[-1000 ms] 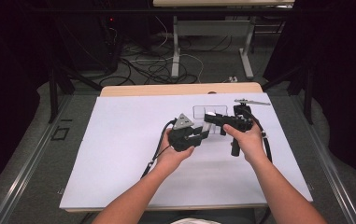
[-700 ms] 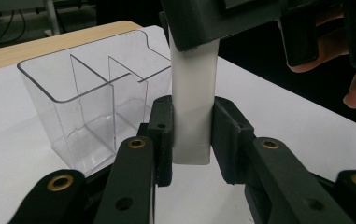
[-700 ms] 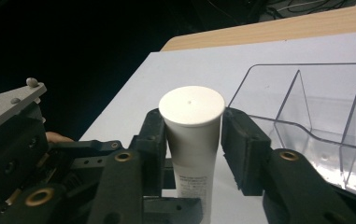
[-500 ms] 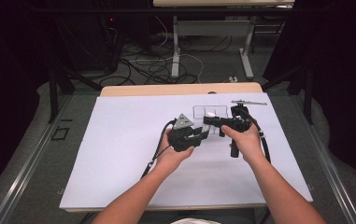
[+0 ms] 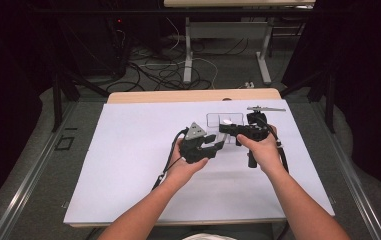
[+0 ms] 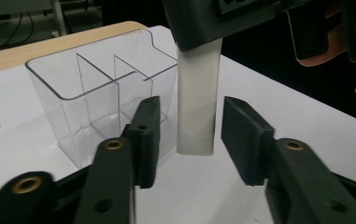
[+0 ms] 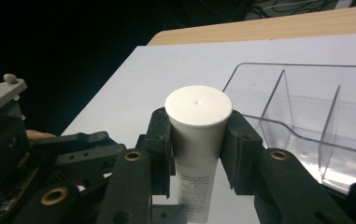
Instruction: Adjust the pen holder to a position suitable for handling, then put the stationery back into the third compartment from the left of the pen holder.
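A white tube with a flat round cap (image 7: 198, 106) hangs upright just above the white sheet, printed text on its lower body. My right gripper (image 7: 198, 135) is shut on it just below the cap. The tube's lower end (image 6: 196, 98) sits between the jaws of my left gripper (image 6: 192, 126), whose pads stand clear of it on both sides. Those jaws have just been opening. In the high view the left gripper (image 5: 213, 142) and right gripper (image 5: 224, 129) meet near the table's middle. A clear divided organizer (image 6: 91, 88) stands right beside the tube.
The clear organizer (image 5: 224, 120) stands on a white sheet (image 5: 128, 165) covering the wooden table (image 5: 178, 96). A thin metal tool (image 5: 265, 108) lies at the back right. Cables and table legs are on the floor beyond.
The left gripper's jaws have spread apart off the tube. Both hands stay in about the same place, and the right gripper keeps its hold.
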